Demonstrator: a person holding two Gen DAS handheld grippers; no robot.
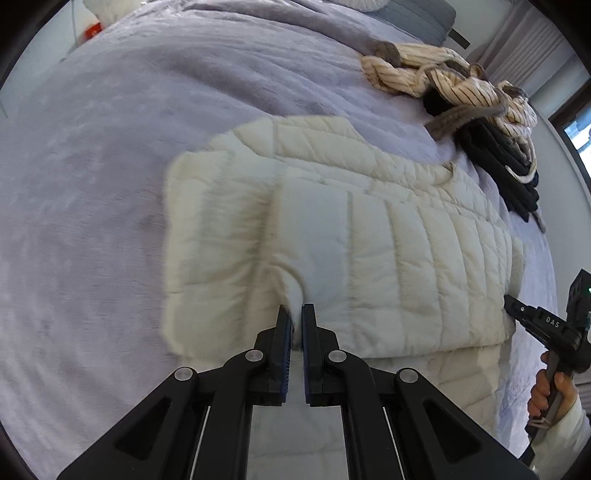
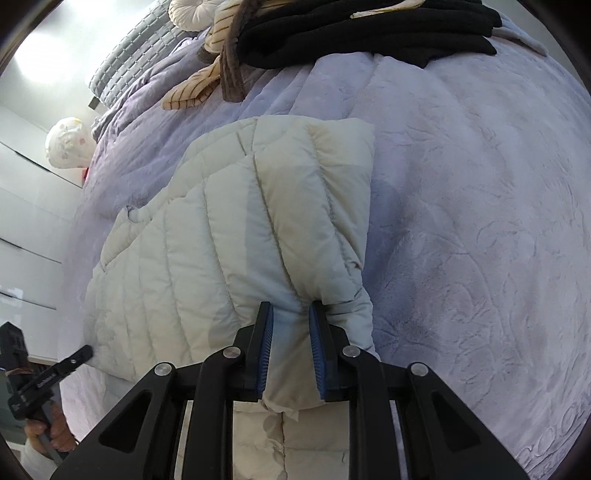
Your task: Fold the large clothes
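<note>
A cream quilted puffer jacket [image 1: 369, 236] lies partly folded on a lavender bed cover [image 1: 110, 184]. My left gripper [image 1: 296, 314] is shut on a pinch of the jacket's near edge, fabric squeezed between the blue pads. My right gripper [image 2: 291, 314] is shut on a thick bunched fold of the jacket [image 2: 236, 236], lifted over the layer below. The right gripper also shows at the jacket's right edge in the left wrist view [image 1: 511, 301]. The left gripper shows at the lower left of the right wrist view [image 2: 86, 350].
A pile of clothes, cream striped [image 1: 436, 74] and black [image 1: 502, 166], lies on the bed beyond the jacket; it also shows in the right wrist view [image 2: 369, 29]. A grey pillow [image 2: 140, 51] sits at the head of the bed. A white wardrobe [image 2: 29, 221] stands beside it.
</note>
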